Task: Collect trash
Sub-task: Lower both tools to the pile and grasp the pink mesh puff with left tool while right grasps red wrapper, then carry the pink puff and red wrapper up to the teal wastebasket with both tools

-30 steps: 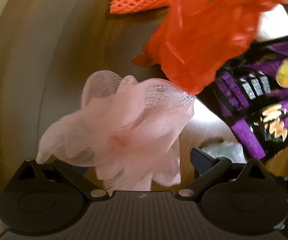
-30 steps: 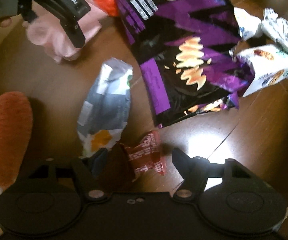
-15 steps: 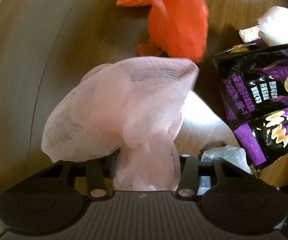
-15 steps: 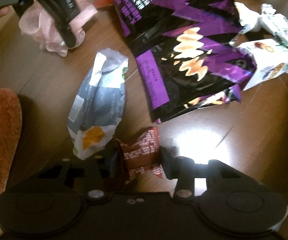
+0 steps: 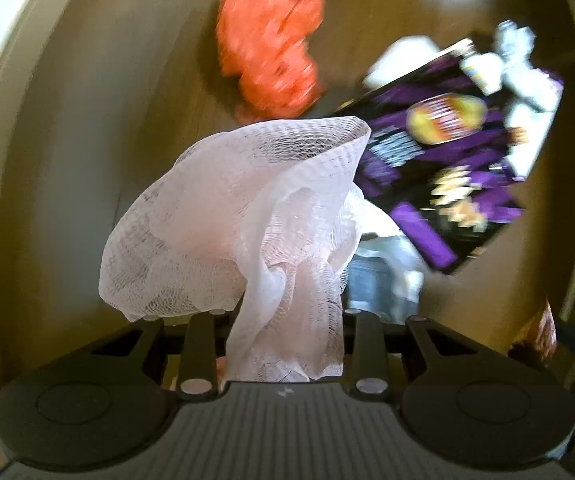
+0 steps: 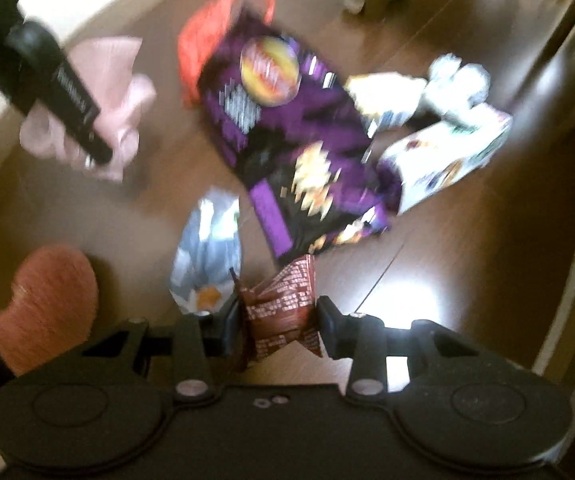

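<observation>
I have both grippers pointing down at the wooden floor [image 6: 467, 240], each with a piece of trash in it. The left gripper [image 5: 283, 320] aims straight down; its jaws have just been closing and now pinch the lower folds of a pink mesh net [image 5: 239, 216], which billows out in front of the fingers and hides the tips. In the right wrist view I see that same gripper [image 6: 99, 156] as a black bar slanting in from the upper left, the net [image 6: 103, 80] bunched around its end, clear of the floor.

The right gripper [image 6: 277, 320] tilts steeply down, a little off vertical. Its jaws have just been closing too and clamp a small red-brown wrapper [image 6: 283, 312] between the 2 pads, the wrapper standing upright between them.

Below lie the remaining pieces: a large purple chip bag [image 6: 287, 128] in the middle, an orange plastic bag [image 5: 267, 40] beyond its top end, a grey-and-white pouch [image 6: 207, 252] just left of the held wrapper, and a white carton [image 6: 443, 160] with crumpled white packaging [image 6: 459, 76] to the right. An orange fuzzy thing [image 6: 47, 304] sits at the lower left; both views are motion-blurred, so I cannot say what it is.
</observation>
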Action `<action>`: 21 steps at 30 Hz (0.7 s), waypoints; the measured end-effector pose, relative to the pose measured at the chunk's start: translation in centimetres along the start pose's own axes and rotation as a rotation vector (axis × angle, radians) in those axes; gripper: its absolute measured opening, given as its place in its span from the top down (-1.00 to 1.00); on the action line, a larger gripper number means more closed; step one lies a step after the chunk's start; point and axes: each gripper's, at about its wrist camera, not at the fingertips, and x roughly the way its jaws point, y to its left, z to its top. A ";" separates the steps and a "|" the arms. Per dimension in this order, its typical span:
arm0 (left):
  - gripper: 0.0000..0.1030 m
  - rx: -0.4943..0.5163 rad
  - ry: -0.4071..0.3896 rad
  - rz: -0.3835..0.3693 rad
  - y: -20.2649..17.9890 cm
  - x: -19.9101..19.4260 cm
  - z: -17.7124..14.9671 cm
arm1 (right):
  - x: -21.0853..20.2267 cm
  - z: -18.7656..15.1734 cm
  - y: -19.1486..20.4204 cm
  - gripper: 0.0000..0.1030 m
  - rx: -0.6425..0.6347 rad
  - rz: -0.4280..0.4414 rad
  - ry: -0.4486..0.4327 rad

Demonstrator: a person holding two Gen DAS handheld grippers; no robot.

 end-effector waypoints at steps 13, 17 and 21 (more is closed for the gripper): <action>0.41 0.116 -0.162 -0.082 -7.2 -22.2 0.5 | -19.8 8.5 -2.5 0.24 0.172 -0.015 -0.275; 0.41 0.154 -0.220 -0.107 -9.6 -29.2 1.2 | -27.2 11.1 -3.5 0.24 0.230 -0.025 -0.364; 0.41 0.176 -0.276 -0.136 -11.8 -36.0 2.3 | -34.1 13.1 -4.3 0.23 0.250 -0.043 -0.443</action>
